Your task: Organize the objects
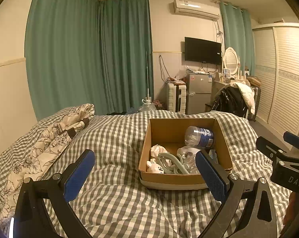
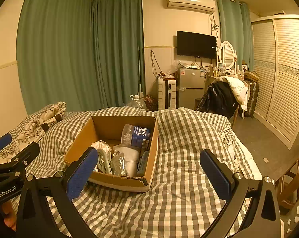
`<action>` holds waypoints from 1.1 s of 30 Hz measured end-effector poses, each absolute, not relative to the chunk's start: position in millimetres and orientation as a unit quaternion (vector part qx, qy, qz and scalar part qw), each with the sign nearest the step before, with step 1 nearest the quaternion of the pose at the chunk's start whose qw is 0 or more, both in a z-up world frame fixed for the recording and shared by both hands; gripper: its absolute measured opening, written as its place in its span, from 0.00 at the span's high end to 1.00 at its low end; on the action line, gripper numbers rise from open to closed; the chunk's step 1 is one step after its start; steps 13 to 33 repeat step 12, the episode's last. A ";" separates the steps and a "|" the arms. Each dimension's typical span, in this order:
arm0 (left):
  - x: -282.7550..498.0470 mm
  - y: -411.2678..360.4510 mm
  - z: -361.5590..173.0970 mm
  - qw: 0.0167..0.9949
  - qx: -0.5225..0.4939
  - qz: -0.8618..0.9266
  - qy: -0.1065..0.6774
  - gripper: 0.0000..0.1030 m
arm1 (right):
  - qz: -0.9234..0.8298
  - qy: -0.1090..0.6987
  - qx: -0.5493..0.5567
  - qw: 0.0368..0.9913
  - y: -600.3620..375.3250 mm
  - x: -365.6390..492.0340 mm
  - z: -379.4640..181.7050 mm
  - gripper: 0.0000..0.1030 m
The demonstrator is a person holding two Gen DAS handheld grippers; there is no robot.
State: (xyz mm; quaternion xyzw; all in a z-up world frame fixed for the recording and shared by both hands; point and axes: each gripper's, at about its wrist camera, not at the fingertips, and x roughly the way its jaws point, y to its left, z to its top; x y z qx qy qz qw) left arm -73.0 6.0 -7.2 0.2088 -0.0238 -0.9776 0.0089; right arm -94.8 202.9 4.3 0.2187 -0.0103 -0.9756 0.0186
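Note:
An open cardboard box [image 1: 161, 178] [image 2: 78, 144] stands on the checked bed. It holds a plastic bottle with a blue label [image 1: 200, 136] [image 2: 136, 135], crumpled white tissue [image 1: 158, 150], a grey-green hanger [image 1: 172, 162], a small white bunny toy [image 1: 155, 166], white cloth [image 2: 129, 158] and a small blue packet [image 2: 143, 162]. My left gripper [image 1: 144, 172] is open and empty, just before the box's near left side. My right gripper [image 2: 149, 170] is open and empty, over the box's near right corner. The right gripper also shows at the right edge of the left wrist view [image 1: 284, 154].
The checked duvet [image 1: 113, 142] [image 2: 189, 138] covers the bed, with a floral quilt [image 1: 46, 138] bunched at the left. Beyond the bed are green curtains, a suitcase [image 1: 176, 97], a small fridge [image 1: 199, 93], a chair with clothes [image 2: 223, 97] and a wardrobe. A wooden stool [image 2: 294, 180] stands at the right.

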 end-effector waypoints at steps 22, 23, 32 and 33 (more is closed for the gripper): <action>-72.2 4.7 -9.2 0.016 0.205 -0.978 -0.026 0.00 | -0.975 -0.010 0.222 0.019 199.0 -95.0 1.5 0.00; -72.2 4.7 -9.2 0.016 0.205 -0.978 -0.026 0.00 | -0.975 -0.010 0.222 0.019 199.0 -95.0 1.5 0.00; -72.2 4.7 -9.2 0.016 0.205 -0.978 -0.026 0.00 | -0.975 -0.010 0.222 0.019 199.0 -95.0 1.5 0.00; -72.2 4.7 -9.2 0.016 0.205 -0.978 -0.026 0.00 | -0.975 -0.010 0.222 0.019 199.0 -95.0 1.5 0.00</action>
